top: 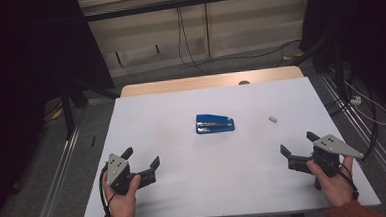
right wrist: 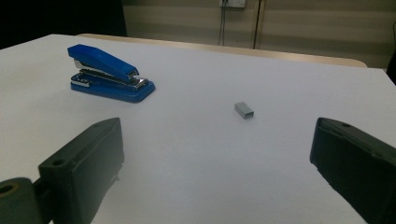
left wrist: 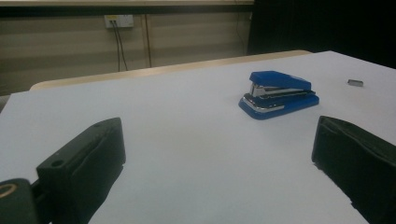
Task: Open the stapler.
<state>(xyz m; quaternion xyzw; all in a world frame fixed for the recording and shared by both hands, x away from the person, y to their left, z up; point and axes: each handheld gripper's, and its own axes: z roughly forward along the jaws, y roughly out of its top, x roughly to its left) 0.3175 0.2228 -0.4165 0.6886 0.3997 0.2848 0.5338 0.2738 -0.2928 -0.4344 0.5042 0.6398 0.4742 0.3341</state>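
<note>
A blue stapler [top: 215, 123] lies near the middle of the white table [top: 185, 189]; it also appears in the left gripper view as the stapler [left wrist: 279, 94] and in the right gripper view as the stapler [right wrist: 109, 74]. To its right lies a small grey block of staples [top: 272, 119], seen as the staples [right wrist: 244, 110] and the staples [left wrist: 355, 82]. My left gripper [top: 142, 158] rests open at the front left, nothing between its jaws. My right gripper [top: 298, 143] rests open at the front right, also holding nothing. Both stand well short of the stapler.
The white sheet leaves a strip of wooden tabletop [top: 209, 81] bare at the far edge. Cables [top: 188, 48] hang down the wall behind. Dark stands flank the table on both sides.
</note>
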